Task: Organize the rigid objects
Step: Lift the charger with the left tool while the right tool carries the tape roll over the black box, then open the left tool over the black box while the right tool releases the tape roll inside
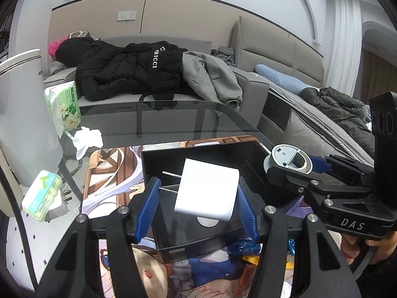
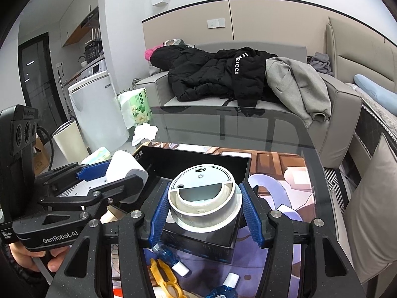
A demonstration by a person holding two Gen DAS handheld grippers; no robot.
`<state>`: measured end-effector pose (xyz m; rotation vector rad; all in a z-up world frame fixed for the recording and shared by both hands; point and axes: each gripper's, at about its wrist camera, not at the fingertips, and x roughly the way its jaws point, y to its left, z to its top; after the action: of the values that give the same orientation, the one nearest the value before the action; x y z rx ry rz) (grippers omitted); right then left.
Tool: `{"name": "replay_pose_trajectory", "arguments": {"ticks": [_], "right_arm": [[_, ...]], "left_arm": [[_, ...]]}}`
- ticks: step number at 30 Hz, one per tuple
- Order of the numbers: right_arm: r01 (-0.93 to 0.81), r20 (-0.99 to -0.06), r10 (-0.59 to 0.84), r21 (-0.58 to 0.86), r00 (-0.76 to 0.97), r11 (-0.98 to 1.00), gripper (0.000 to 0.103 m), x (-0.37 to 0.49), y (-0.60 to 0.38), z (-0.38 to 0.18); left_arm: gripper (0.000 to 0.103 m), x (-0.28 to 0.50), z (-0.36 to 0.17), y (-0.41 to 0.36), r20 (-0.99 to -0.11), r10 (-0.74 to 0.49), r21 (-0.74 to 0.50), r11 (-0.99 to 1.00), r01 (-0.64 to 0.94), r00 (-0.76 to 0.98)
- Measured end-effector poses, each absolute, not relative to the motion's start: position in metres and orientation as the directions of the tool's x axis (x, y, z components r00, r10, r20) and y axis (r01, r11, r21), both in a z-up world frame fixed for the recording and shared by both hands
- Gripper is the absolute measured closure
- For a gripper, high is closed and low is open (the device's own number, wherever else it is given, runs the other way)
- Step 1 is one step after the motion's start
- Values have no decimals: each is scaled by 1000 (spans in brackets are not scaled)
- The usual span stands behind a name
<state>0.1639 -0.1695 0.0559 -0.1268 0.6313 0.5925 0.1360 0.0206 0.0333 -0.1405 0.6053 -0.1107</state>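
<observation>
My left gripper [image 1: 198,192] is shut on a white charger plug [image 1: 207,190]; its two metal prongs point left. The plug hangs over an open black box [image 1: 198,149] that sits on a printed mat. My right gripper [image 2: 204,196] is shut on a round grey-and-white device [image 2: 204,191], held over the near right part of the same black box [image 2: 193,156]. Each view shows the other hand too: the right gripper [image 1: 290,166] with the round device [image 1: 289,159] at the right, and the left gripper [image 2: 116,173] with the charger [image 2: 126,168] at the left.
The printed mat [image 1: 109,164] lies on a dark glass table [image 1: 173,119]. Small blue bottles [image 2: 171,255] and a yellow clip [image 2: 163,275] lie near me. A tissue pack [image 1: 64,106], a wipes pack [image 1: 42,193] and a white appliance [image 1: 22,114] stand left; a coat-covered sofa [image 1: 250,87] is behind.
</observation>
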Motion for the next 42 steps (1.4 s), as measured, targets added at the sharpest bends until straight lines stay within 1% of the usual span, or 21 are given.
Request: {"name": "replay_pose_trajectory", "arguments": {"ticks": [18, 30, 32, 33, 34, 36, 40, 41, 42], "right_arm": [[-564, -625, 466, 50, 626, 824, 47, 177, -152, 39], [-574, -624, 472, 46, 622, 818, 47, 183, -154, 38], [-576, -618, 474, 41, 627, 817, 44, 181, -155, 40], [-579, -615, 477, 42, 627, 815, 38, 180, -156, 41], [-579, -612, 478, 41, 630, 815, 25, 178, -157, 43], [-559, -584, 466, 25, 664, 829, 12, 174, -162, 48], [-554, -580, 462, 22, 671, 832, 4, 168, -169, 51], [-554, -581, 462, 22, 670, 832, 4, 167, -170, 52], [-556, -583, 462, 23, 668, 831, 3, 166, -171, 52]], "left_arm": [[44, 146, 28, 23, -558, -120, -131, 990, 56, 821], [44, 149, 24, 21, -564, -127, -134, 989, 62, 816], [44, 149, 24, 20, -565, -125, -129, 990, 63, 815], [44, 149, 23, 20, -566, -125, -127, 990, 64, 815], [44, 149, 23, 20, -567, -127, -126, 990, 66, 814], [44, 150, 23, 19, -572, -128, -121, 990, 70, 810], [43, 145, 25, 14, -566, -132, -104, 991, 88, 814], [41, 143, 27, 14, -560, -135, -103, 990, 93, 817], [33, 141, 29, 14, -556, -139, -106, 990, 96, 819]]}}
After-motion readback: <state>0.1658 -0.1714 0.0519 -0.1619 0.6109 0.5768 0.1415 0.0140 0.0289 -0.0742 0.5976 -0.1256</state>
